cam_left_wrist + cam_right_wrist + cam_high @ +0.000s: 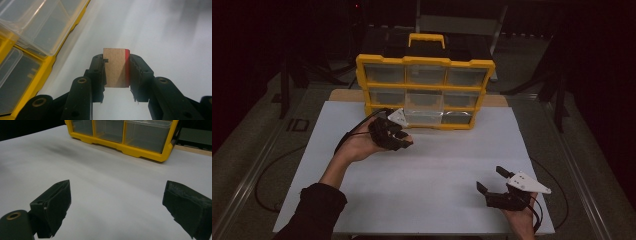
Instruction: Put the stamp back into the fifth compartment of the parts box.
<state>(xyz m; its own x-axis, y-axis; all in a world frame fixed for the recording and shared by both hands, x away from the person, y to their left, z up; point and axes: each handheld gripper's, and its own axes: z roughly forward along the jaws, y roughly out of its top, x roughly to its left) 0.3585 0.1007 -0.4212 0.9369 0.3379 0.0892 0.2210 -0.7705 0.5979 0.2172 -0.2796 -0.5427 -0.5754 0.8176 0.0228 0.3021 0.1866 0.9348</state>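
Now the left gripper holds a small brown block (one side is red) near the far edge of the surface, just beside the yellow drawer organizer. The right gripper hangs wide apart near the right front corner.

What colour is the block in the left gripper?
Tan block with one red side, clearest in the left gripper view.
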